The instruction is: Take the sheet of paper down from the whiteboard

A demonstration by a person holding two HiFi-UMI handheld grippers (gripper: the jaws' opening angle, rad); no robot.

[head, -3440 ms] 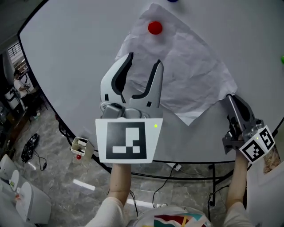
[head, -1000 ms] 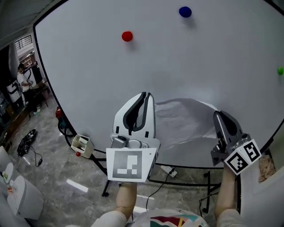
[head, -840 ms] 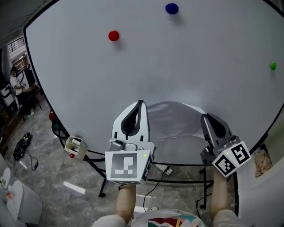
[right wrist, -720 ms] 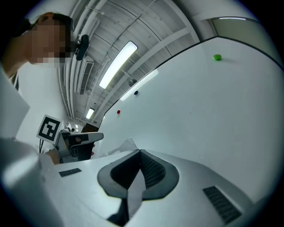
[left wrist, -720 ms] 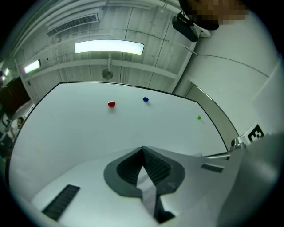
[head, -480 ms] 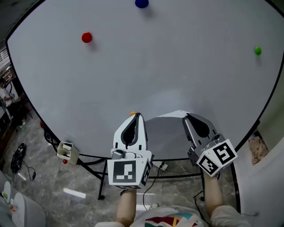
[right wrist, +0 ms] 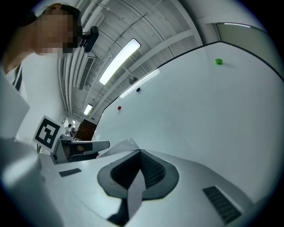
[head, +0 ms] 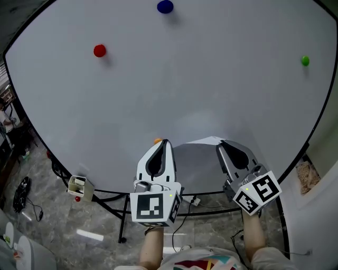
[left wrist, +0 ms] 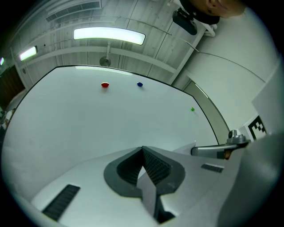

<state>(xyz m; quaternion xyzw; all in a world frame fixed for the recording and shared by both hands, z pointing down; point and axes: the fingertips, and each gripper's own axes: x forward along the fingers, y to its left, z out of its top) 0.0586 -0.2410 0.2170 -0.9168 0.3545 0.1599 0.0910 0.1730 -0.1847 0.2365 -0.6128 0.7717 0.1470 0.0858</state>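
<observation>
In the head view the sheet of paper [head: 198,158] hangs free in front of the lower whiteboard [head: 211,89], stretched between my two grippers. My left gripper [head: 166,141] is shut on the sheet's left edge, my right gripper [head: 222,143] on its right edge. In the left gripper view the left gripper [left wrist: 142,148] pinches a strip of paper [left wrist: 148,195]. The right gripper view likewise shows the right gripper [right wrist: 140,151] shut on the paper [right wrist: 133,188], with a loose corner [right wrist: 125,145] sticking up. The red magnet [head: 99,50] sits alone on the board, far above the sheet.
A blue magnet [head: 165,6] and a green magnet [head: 304,60] stay on the board, and a small orange dot [head: 157,141] shows by the left jaw tip. A white holder [head: 77,184] hangs at the board's lower left edge. Below are stand legs [head: 122,227] and a marble floor.
The sheet, earlier pinned under the red magnet, is off the board. The left jaws went from open to shut on it, and both grippers came down and closer together with it.
</observation>
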